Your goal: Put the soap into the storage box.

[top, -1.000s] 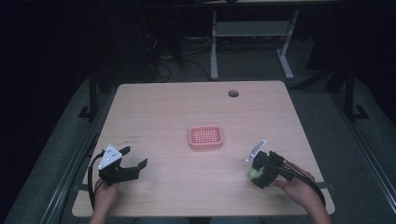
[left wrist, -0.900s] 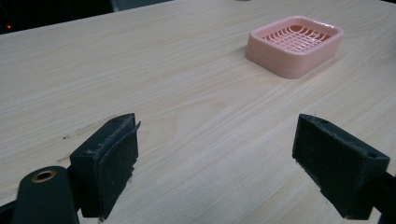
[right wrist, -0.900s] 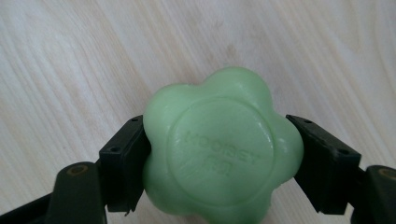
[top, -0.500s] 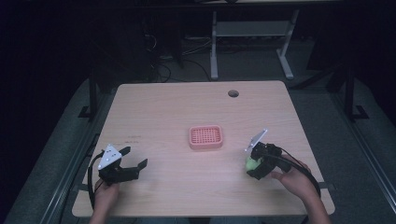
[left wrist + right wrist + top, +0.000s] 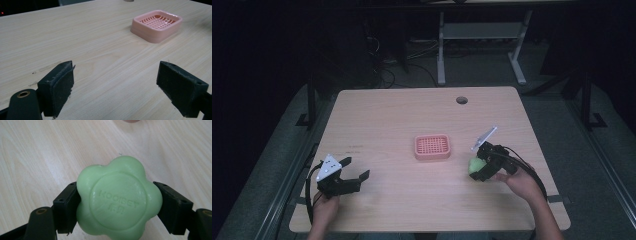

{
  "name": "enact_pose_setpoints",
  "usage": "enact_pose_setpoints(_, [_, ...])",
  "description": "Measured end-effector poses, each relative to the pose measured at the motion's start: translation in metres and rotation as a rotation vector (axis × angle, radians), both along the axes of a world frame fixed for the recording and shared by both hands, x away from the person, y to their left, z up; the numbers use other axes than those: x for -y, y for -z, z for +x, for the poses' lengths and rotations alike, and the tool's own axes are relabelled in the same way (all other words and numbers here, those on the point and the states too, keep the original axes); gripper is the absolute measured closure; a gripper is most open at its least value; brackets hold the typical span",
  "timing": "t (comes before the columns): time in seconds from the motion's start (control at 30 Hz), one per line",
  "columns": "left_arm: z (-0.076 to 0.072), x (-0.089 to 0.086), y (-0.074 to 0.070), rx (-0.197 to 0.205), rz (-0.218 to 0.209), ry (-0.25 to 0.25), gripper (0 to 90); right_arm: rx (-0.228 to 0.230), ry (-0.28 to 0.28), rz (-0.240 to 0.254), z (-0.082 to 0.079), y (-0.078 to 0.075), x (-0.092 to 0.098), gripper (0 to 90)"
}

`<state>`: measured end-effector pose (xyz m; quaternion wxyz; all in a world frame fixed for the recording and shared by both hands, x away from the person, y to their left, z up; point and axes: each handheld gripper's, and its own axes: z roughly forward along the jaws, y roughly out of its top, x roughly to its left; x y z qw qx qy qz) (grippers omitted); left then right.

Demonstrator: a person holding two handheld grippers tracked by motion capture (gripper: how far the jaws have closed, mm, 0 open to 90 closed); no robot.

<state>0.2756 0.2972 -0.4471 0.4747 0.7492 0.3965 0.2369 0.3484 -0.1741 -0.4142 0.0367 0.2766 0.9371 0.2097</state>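
Right now your right gripper [image 5: 478, 169] is clamped on the green soap [image 5: 117, 200], one jaw pressed into each side of its flower-shaped body, with the stamped face turned toward that gripper's camera. In the high view the soap [image 5: 474, 166] sits just right of the pink soap dish [image 5: 432, 147] and a little nearer to you; whether it has left the table I cannot tell.

Your left gripper [image 5: 343, 178] rests near the front left corner, jaws spread wide with nothing between them, and its camera looks across bare wood toward the soap dish [image 5: 157, 24].

By my reading, the pick-up is done and the carry is the step in hand. The next move calls for you to bring the soap over the dish's slotted middle, level it so the flat face goes down, and only then let the jaws part. Keep the grip firm on the way; the rounded lobes look likely to slip.

The table [image 5: 387, 115] is pale wood grain with a round cable hole [image 5: 461, 100] near the far edge. Beyond it the room is dim, with a white desk frame [image 5: 482, 37] and loose cables on the floor.
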Motion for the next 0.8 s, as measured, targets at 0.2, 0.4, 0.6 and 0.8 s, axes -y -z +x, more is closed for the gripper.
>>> enact_pose_setpoints(0.2, [0.0,0.0,0.0,0.0,0.0,0.0,14.1,0.004,-0.014,-0.026,0.012,-0.004,-0.011,26.2])
enact_pose_setpoints(0.4, [0.0,0.0,0.0,0.0,-0.001,0.0,14.0,0.005,-0.028,-0.038,0.019,-0.009,-0.021,26.3])
enact_pose_setpoints(0.6, [0.0,-0.001,0.0,-0.001,0.0,0.0,14.1,0.013,-0.041,-0.044,0.029,-0.017,-0.031,26.3])
enact_pose_setpoints(0.8, [0.001,-0.001,0.001,-0.003,-0.001,-0.004,14.0,0.007,-0.056,-0.044,0.037,-0.021,-0.04,26.2])
